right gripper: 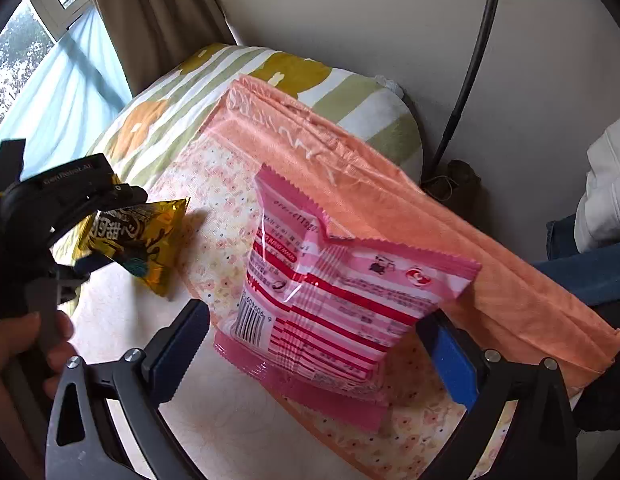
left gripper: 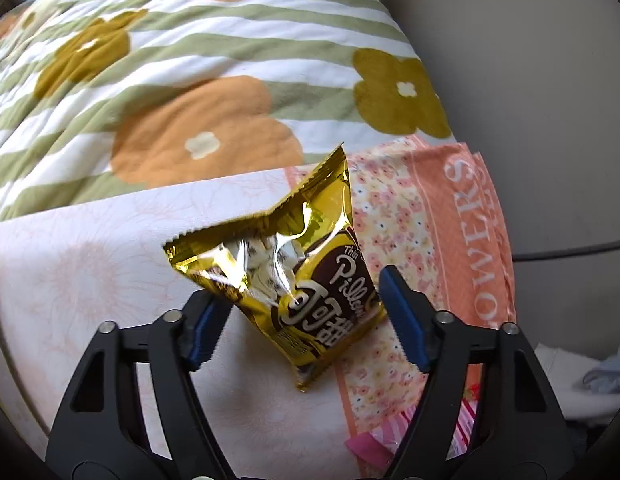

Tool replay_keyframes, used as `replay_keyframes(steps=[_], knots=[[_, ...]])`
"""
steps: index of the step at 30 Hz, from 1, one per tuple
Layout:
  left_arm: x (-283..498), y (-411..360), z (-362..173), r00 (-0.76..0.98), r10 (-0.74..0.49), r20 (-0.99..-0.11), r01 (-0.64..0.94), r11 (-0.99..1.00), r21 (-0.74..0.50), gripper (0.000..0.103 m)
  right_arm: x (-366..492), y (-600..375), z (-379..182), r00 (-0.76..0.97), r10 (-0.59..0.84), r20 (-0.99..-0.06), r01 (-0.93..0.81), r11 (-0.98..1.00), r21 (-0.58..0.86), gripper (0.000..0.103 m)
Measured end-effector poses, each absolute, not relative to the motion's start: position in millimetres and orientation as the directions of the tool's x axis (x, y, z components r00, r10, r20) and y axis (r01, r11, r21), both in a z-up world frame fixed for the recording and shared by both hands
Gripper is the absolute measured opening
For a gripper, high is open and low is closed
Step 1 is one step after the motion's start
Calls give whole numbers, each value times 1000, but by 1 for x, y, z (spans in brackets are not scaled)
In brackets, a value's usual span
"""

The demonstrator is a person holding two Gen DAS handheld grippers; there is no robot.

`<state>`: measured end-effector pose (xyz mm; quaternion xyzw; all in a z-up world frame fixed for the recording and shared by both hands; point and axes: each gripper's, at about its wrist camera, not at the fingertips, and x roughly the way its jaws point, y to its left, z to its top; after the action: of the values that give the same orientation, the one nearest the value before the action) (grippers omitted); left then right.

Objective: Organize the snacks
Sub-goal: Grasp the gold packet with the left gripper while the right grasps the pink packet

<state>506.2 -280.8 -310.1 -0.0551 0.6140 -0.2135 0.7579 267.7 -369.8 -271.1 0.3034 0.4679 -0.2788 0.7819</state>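
The left gripper (left gripper: 305, 312) is grasping a shiny gold foil snack packet (left gripper: 293, 268); the right gripper (right gripper: 318, 340) is clamping a pink striped plastic snack packet (right gripper: 330, 292), both over a floral cloth (right gripper: 229, 240)

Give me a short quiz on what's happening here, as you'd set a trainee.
1. True or false: the gold packet is between the fingers of the left gripper.
2. Which snack is in front of the right gripper? A. a green tin B. the pink packet C. a blue bottle
3. Fill in: the gripper pads are coloured ____.

Key: 1 true; 2 B; 3 blue.
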Motion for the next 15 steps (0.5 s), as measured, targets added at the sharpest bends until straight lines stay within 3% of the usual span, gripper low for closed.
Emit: replay_keyframes(steps=[4, 15], knots=[[505, -281, -306, 146, -408, -901, 293, 888, -354, 49, 271, -368, -273, 407, -162, -899, 720, 663, 206, 102], [498, -270, -302, 140, -379, -915, 344, 885, -314, 46, 279, -368, -276, 411, -168, -896, 734, 644, 215, 102]])
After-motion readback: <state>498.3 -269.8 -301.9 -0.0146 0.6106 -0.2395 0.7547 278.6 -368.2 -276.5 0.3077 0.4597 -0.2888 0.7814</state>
